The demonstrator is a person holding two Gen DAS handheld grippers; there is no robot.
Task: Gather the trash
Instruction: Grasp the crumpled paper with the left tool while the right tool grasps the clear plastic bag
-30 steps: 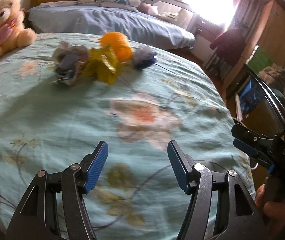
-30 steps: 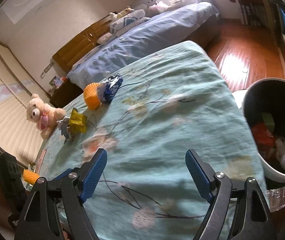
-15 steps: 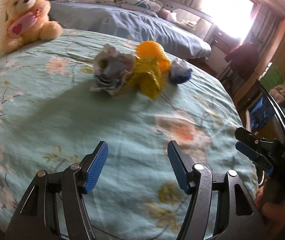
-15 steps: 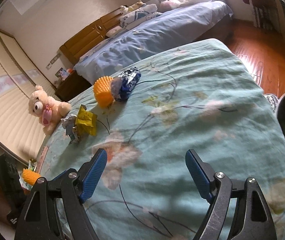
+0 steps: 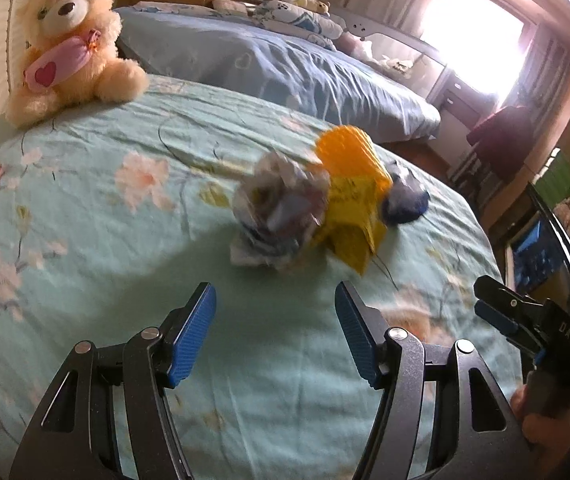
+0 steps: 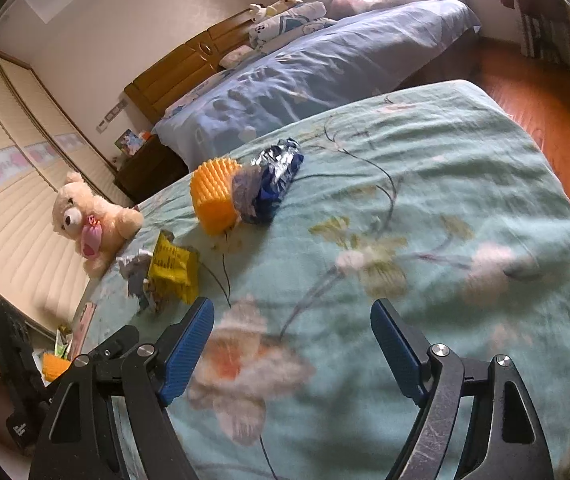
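Trash lies on the teal floral bedspread: a crumpled grey-white wrapper, a yellow packet, an orange ribbed cup and a blue foil wrapper. My left gripper is open and empty, just short of the crumpled wrapper. My right gripper is open and empty over the bedspread, farther from the yellow packet, orange cup and blue foil wrapper. The right gripper also shows at the right edge of the left wrist view.
A cream teddy bear sits at the bed's far left edge, also in the right wrist view. A second bed with blue bedding stands behind. Wooden floor lies to the right.
Both grippers have moved toward the trash pile, which now looks larger and nearer. The bin has left the right wrist view. Both stay open.
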